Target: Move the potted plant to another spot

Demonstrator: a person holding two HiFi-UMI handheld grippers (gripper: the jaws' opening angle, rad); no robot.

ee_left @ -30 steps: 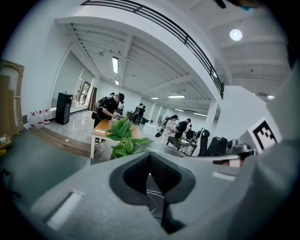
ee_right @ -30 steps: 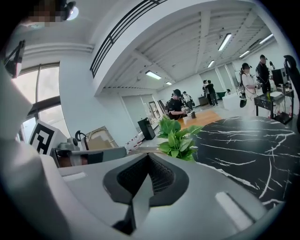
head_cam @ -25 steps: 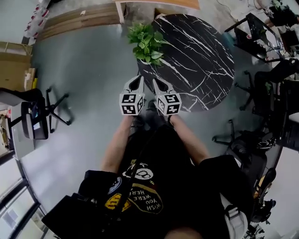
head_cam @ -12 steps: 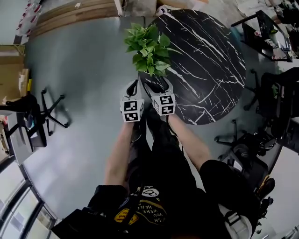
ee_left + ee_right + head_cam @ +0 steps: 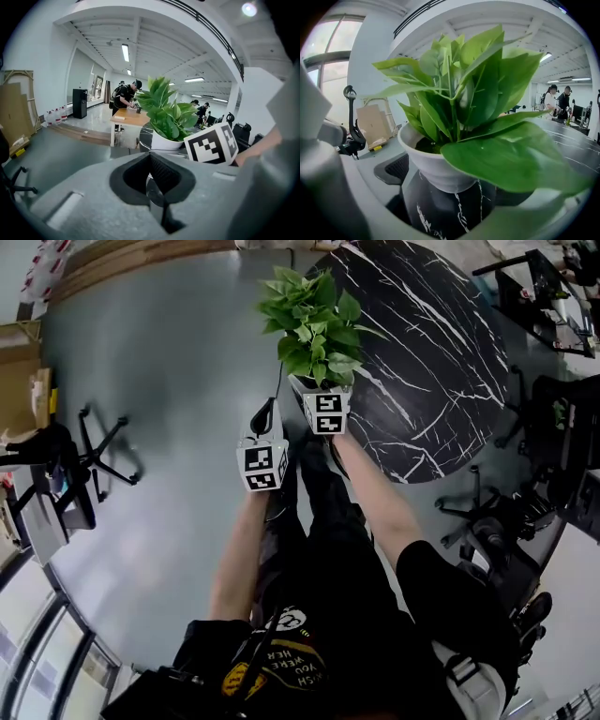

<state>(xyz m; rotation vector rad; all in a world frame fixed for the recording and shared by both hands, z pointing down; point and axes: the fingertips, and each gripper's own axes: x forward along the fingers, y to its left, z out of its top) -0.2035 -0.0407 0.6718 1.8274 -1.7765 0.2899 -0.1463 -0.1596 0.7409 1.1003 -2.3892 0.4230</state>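
The potted plant (image 5: 314, 324), green leaves in a white pot (image 5: 436, 164), stands at the near edge of a round black marble table (image 5: 441, 352). My right gripper (image 5: 317, 390) reaches under the leaves. In the right gripper view its jaws (image 5: 454, 185) are opening wide. The pot sits between them, and the dark pads stand a little off its sides. My left gripper (image 5: 266, 411) hangs lower left of the pot over the floor. Its jaws (image 5: 151, 176) are shut on nothing, with the plant (image 5: 166, 115) ahead and to the right.
A black office chair (image 5: 66, 456) and cardboard (image 5: 23, 390) stand on the grey floor at the left. More chairs (image 5: 497, 521) crowd the table's right side. Wooden boards (image 5: 122, 254) lie at the back. People (image 5: 126, 98) work at a far wooden desk.
Both grippers have moved forward and down towards the plant. The right one went from shut to wide open around the pot. The left stayed shut beside it.
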